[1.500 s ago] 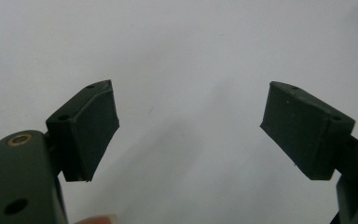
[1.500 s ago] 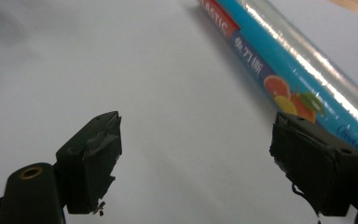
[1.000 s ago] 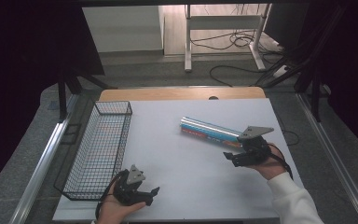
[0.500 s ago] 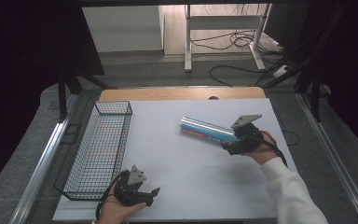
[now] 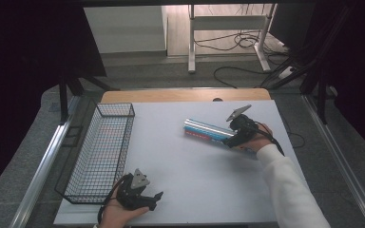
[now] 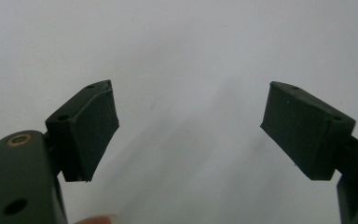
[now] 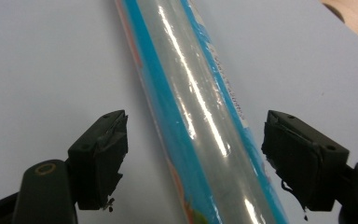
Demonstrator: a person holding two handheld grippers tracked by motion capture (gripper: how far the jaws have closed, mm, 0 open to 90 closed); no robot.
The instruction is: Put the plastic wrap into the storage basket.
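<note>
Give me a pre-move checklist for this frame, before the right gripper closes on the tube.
1. Right gripper open: ok, jaws spread wide.
2. Shiny blue-striped tube between the jaws: ok, it runs through the gap, touching neither pad.
3. Tube lying flat on the white table: ok.
4. Left gripper out of the way: ok, open at the near edge, beside the wire basket.
5. Second item with a red label under or beside the tube: cannot tell whether the jaws would catch it.
6. Basket ready to take something: cannot tell, contents unclear.
</note>
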